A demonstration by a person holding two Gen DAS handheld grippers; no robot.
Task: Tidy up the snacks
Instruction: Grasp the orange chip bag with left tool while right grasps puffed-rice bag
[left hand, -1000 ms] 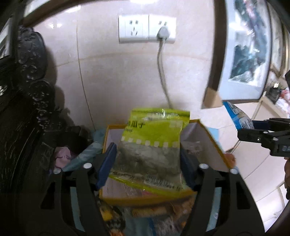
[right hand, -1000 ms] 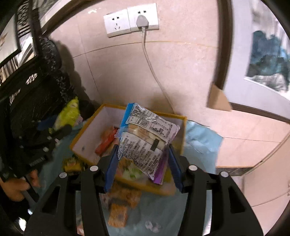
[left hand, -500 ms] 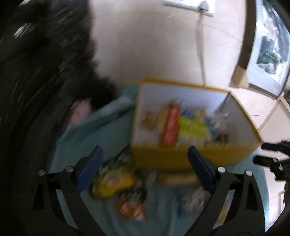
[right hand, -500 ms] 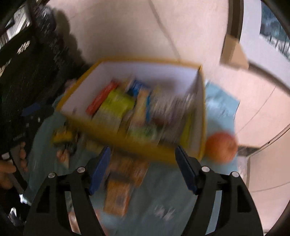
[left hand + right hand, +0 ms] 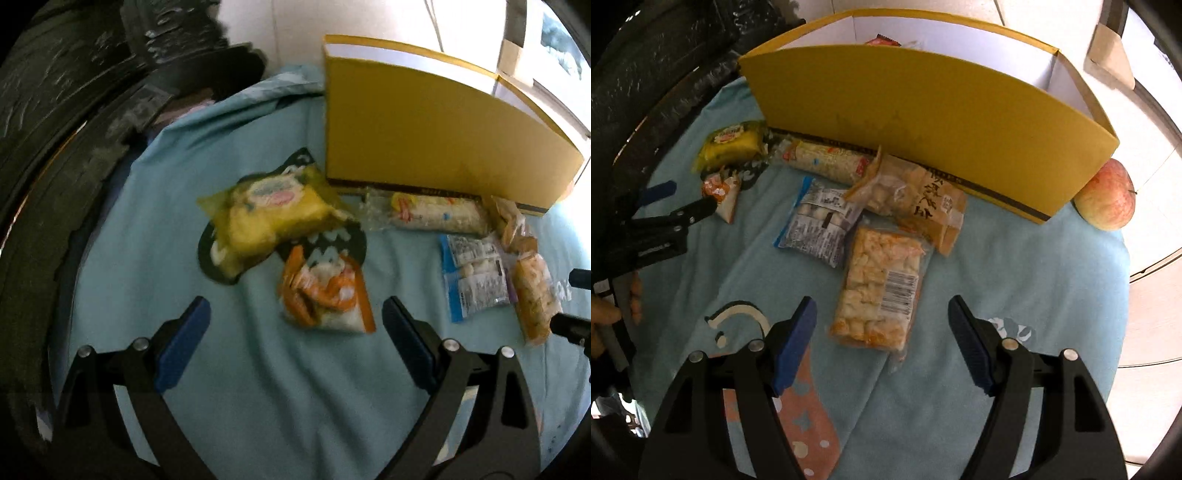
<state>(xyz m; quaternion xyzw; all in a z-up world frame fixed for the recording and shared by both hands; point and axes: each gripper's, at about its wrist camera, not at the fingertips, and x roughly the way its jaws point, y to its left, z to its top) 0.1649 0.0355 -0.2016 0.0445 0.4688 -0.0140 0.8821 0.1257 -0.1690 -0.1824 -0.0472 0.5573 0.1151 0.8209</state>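
While hovering over the pale blue cloth [image 5: 1015, 266], left gripper [image 5: 295, 328] and right gripper [image 5: 882, 325], both spread wide and empty. Next: closing on loose packets before the yellow cardboard box [image 5: 923, 122], probably the orange-striped clear packet [image 5: 325, 291] mid-cloth and the barcoded clear cracker packet [image 5: 879, 288].

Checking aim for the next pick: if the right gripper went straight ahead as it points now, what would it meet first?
Most likely the clear packet with a barcode, lying on the blue cloth centred between the open right gripper fingers. The yellow box stands beyond; depth is uncertain.

Snack packets [image 5: 879, 284] on the cloth [image 5: 1015, 266] before the box [image 5: 923, 122]; apple [image 5: 1106, 195] beside its right end
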